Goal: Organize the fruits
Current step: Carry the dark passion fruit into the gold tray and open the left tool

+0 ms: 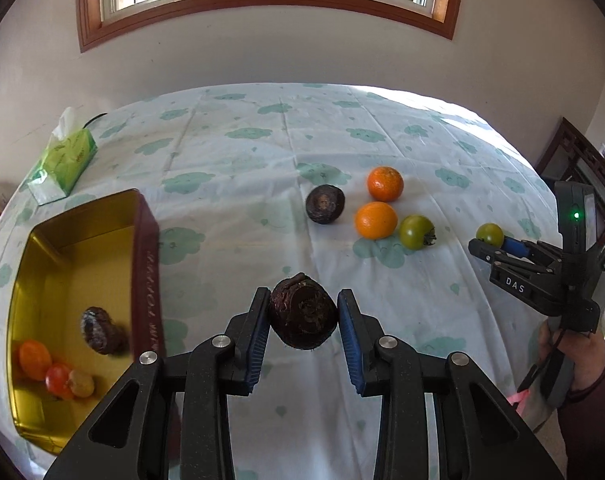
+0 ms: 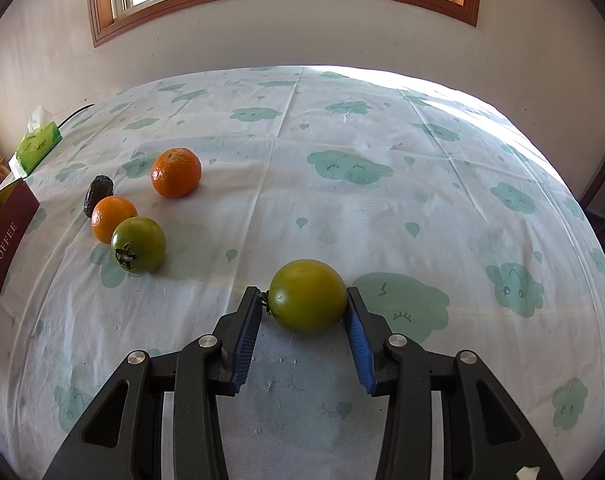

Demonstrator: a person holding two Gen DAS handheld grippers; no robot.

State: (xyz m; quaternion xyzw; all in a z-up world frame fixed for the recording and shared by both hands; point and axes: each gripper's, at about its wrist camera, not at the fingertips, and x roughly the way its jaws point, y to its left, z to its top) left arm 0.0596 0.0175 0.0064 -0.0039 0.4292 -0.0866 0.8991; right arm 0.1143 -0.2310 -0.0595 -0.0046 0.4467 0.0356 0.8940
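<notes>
My left tongs clamp a dark brown, rough round fruit | gold-lined maroon tin box sits to their left | my right tongs grip a smooth green tomato | two oranges lie ahead-left of them.

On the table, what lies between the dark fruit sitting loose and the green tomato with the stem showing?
One orange lies between the dark fruit and the green tomato, clearest in the left wrist view. The second orange sits just behind that line.
</notes>
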